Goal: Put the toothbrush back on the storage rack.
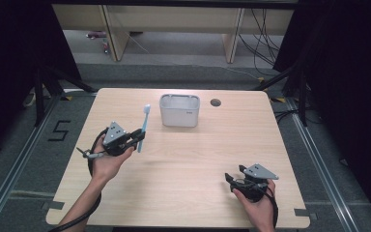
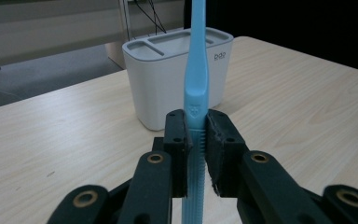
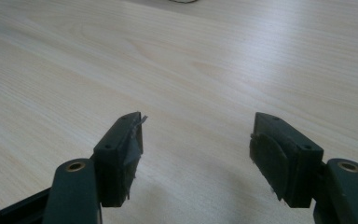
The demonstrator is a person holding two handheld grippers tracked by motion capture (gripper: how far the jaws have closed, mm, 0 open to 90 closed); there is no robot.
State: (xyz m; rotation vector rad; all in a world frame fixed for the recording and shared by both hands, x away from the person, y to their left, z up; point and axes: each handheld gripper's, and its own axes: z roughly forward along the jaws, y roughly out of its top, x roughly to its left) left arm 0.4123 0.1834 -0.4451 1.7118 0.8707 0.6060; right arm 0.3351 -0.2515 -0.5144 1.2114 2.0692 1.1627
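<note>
Fingers [image 2: 179, 140] of the left gripper [image 1: 136, 137] are clenched on the ribbed handle of a light blue toothbrush [image 2: 196, 70], which stands nearly upright between them, its head pointing up and away toward the far edge of the tabletop [image 1: 183, 164]; the pickup, then, looks done, since in the high view the toothbrush [image 1: 144, 126] is off the wood and carried above the left half of the tabletop, nearer the far edge than the near one; what is left, as I judge it, is the carry to the white holder [image 1: 179, 110] and the drop into one of its top slots; that holder [image 2: 168, 79] stands at the middle of the far edge, near the brush but still apart from it, to its right; its compartments appear empty, though the far ones are hard to make out from this angle; fingers [image 3: 121, 158] of the right gripper [image 1: 239, 180] are released, spread wide with nothing between them, resting low over bare wood near the near right corner; that hand seems to have no part in the placing yet.
</note>
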